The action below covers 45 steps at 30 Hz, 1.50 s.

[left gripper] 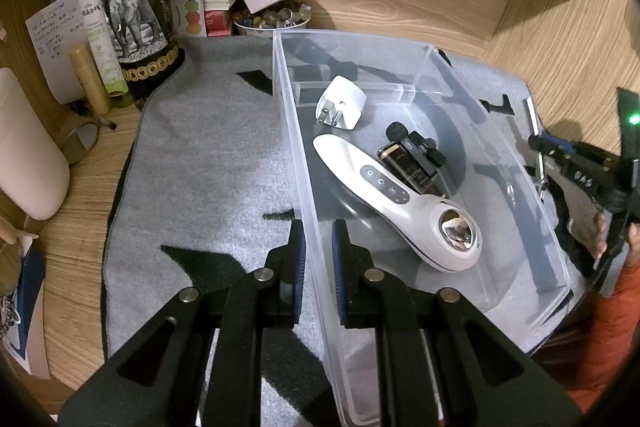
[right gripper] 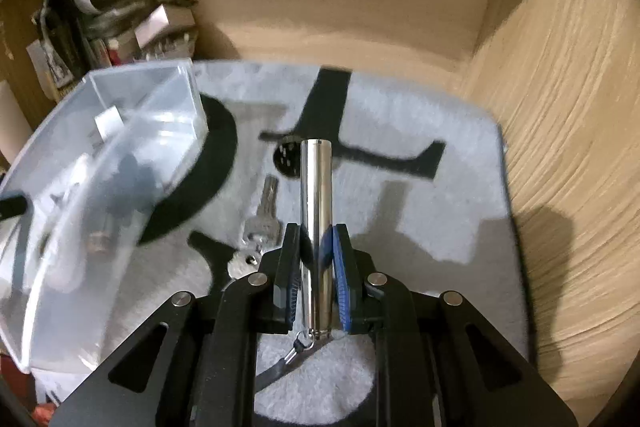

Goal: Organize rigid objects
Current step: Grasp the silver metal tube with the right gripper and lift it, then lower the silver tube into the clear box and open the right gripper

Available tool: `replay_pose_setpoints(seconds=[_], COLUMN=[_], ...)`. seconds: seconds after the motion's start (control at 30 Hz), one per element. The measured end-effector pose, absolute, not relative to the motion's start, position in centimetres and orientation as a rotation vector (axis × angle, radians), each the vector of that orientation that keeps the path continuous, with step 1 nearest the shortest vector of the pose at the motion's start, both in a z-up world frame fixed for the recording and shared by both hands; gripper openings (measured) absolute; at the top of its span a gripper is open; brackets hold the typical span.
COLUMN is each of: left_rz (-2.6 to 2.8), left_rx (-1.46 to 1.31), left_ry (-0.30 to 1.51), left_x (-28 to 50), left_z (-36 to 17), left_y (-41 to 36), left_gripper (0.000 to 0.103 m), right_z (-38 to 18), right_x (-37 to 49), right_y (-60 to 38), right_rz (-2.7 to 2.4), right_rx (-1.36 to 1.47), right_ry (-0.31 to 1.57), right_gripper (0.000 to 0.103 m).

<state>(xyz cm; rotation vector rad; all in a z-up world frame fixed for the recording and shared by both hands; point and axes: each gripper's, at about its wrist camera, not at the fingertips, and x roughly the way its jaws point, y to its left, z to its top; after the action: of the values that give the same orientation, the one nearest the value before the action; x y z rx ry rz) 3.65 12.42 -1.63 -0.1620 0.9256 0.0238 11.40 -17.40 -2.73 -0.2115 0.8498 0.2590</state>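
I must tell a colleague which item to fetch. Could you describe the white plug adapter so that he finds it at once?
Find the clear plastic bin on the grey mat. The plug adapter lies at the bin's far end, beyond the long white handheld device. It is the only small blocky white piece, with metal prongs sticking out.

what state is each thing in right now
clear bin: open top, side wall between the left gripper's pads
left gripper: shut on clear bin
right gripper: shut on metal tube
metal tube: held, lifted off the mat
white plug: in the bin
key: flat on the mat
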Motion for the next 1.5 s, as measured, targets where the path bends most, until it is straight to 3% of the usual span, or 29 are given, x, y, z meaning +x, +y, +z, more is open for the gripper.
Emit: replay_pose_setpoints(seconds=[0.83, 1.17, 1.5], left_rz=[0.029, 0.027, 0.019], left_rx=[-0.150, -0.152, -0.157], left_ry=[0.928, 0.927, 0.924], left_x=[3.8, 4.0, 4.2], left_z=[-1.5, -1.5, -1.5], left_y=[12.0, 11.6, 11.5], left_gripper=[0.012, 0.012, 0.012], right_z=[8.7, 7.1, 1.8], right_x=[7.1, 7.2, 9.1], right_y=[-9.0, -4.1, -1.5], right_rz=[0.496, 0.616, 0.650], right_rx=[-0.235, -0.298, -0.397], right_ry=[0.490, 0.538, 0.733], right_gripper=[0.014, 0.014, 0.014])
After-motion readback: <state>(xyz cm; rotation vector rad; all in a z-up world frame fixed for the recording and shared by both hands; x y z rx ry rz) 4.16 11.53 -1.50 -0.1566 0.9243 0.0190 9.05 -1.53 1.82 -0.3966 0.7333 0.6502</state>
